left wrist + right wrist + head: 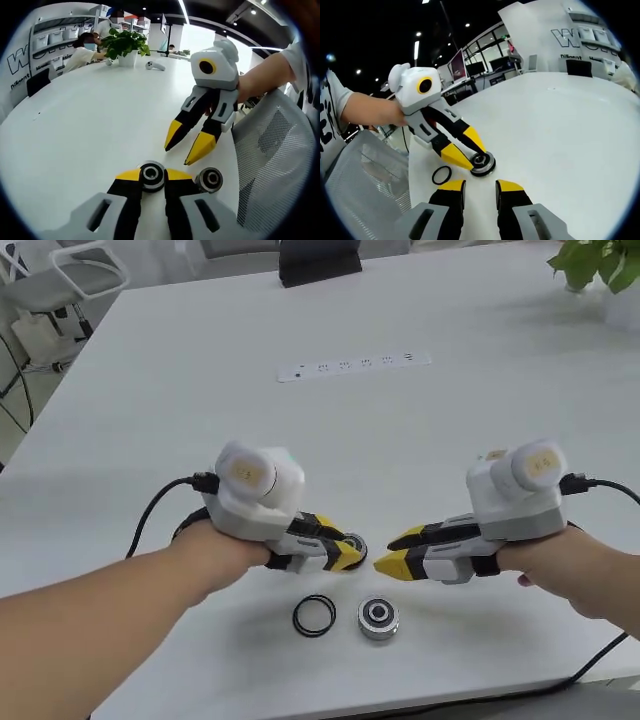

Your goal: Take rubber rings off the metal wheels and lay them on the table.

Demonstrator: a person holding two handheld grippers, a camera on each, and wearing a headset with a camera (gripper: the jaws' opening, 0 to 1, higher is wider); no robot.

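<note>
While the two pairs of tongs are facing each other tip to tip low over the white table (420,440), the left tongs (345,548) are gripping a metal wheel (353,542) between their yellow tips. The wheel is lying flat with its hub face turned upward, so its axle is pointing up from the table. The tongs are reaching in from the side, and their length is running across the table toward the other pair. A dark band is circling the wheel's edge, but I cannot tell whether that is a rubber ring. I also cannot tell whether the wheel is touching the table or hanging just above it.

The right tongs (385,550) are standing spread and holding nothing. Their tips are pointing at the held wheel from just beside it.

Nearer the person, a black rubber ring (295,617) is lying flat on the table. Its outline is looking doubled on one side, so it may be one ring or two. Just beside it, a second wheel (378,617) is resting flat with its hub up, silver round the rim.

Both forearms are running out of the bottom of the head view. Far behind, a power strip (353,366) is lying on the table.
</note>
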